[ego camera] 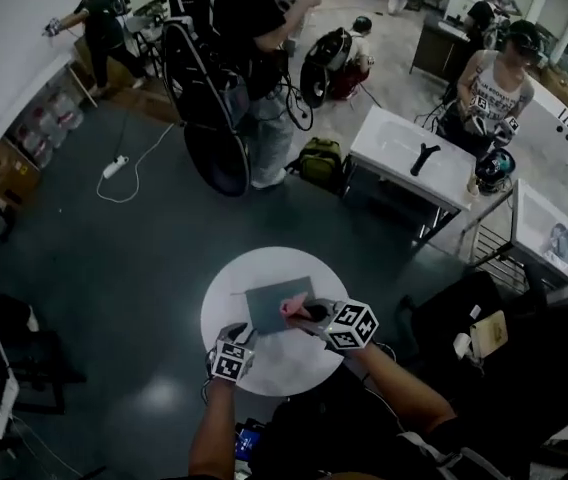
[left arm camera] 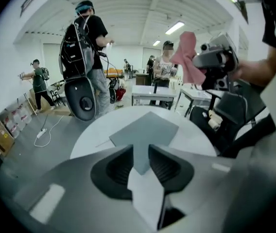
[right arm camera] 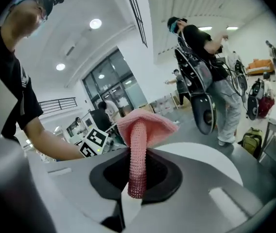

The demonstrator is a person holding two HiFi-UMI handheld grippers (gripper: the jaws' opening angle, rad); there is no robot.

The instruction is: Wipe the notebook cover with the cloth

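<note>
A round white table (ego camera: 234,288) stands in the lower middle of the head view. On it lies a flat grey notebook (ego camera: 272,306) with a plain cover, a little above the centre of the table top.

The right gripper (ego camera: 309,313) comes in from the lower right. Its jaws are closed tightly on a pink knitted cloth (right arm camera: 145,125), and the folded cloth stands up out of them. In the head view the cloth shows over the right edge of the notebook. In the left gripper view it hangs in the air at the upper right, well above the table.

The left gripper (ego camera: 232,333) is at the lower left edge of the table. Its jaws stand apart, and they press on nothing. The near corner of the notebook shows in the gap between them.

Behind the table, in the upper middle of the head view, stands a person with a black backpack (ego camera: 199,58).
</note>
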